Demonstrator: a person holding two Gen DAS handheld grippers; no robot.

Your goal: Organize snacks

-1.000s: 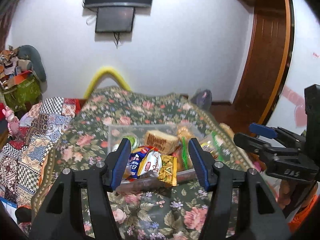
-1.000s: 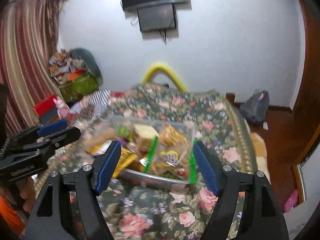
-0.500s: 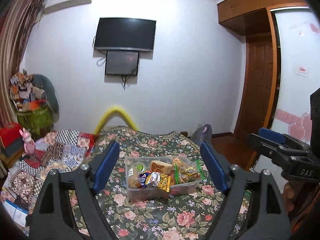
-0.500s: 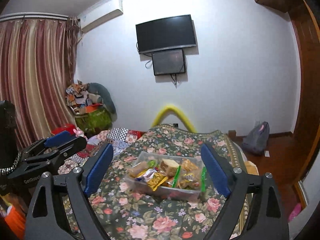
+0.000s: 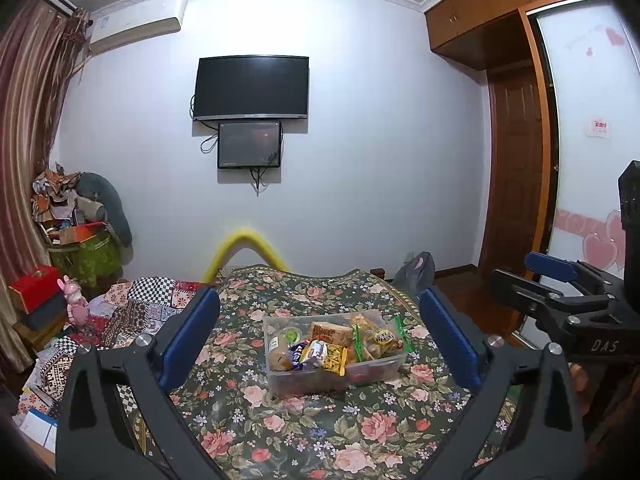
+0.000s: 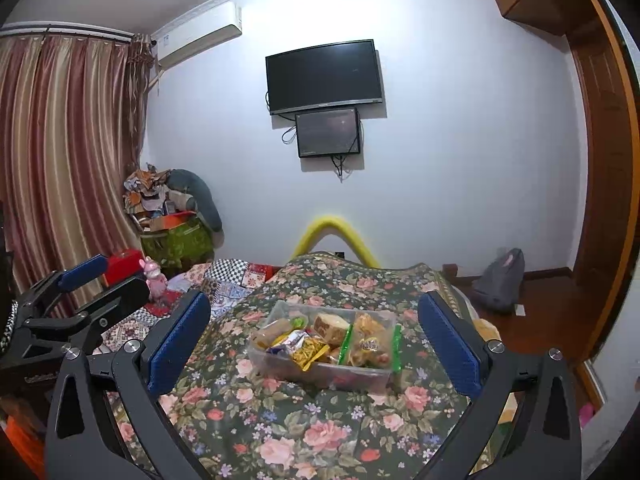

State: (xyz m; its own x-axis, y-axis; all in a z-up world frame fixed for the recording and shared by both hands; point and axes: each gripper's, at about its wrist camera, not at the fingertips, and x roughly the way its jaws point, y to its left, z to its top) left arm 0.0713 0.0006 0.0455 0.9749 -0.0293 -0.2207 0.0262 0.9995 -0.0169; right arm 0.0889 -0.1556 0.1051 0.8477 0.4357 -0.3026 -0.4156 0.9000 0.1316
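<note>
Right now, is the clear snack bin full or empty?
Full: the clear bin holds snack packets heaped to its rim, no lid on.

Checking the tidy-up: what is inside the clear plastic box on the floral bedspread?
The clear plastic box holds a brown-wrapped cake, a yellow snack packet, a green-edged clear bag and a green-lidded cup. Anything beneath them is covered.

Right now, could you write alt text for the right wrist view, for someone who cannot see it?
A clear plastic box packed with snacks sits on a floral bedspread, framed by the open, empty right gripper. The left gripper shows at the left edge; a dark television hangs on the white wall behind.
</note>
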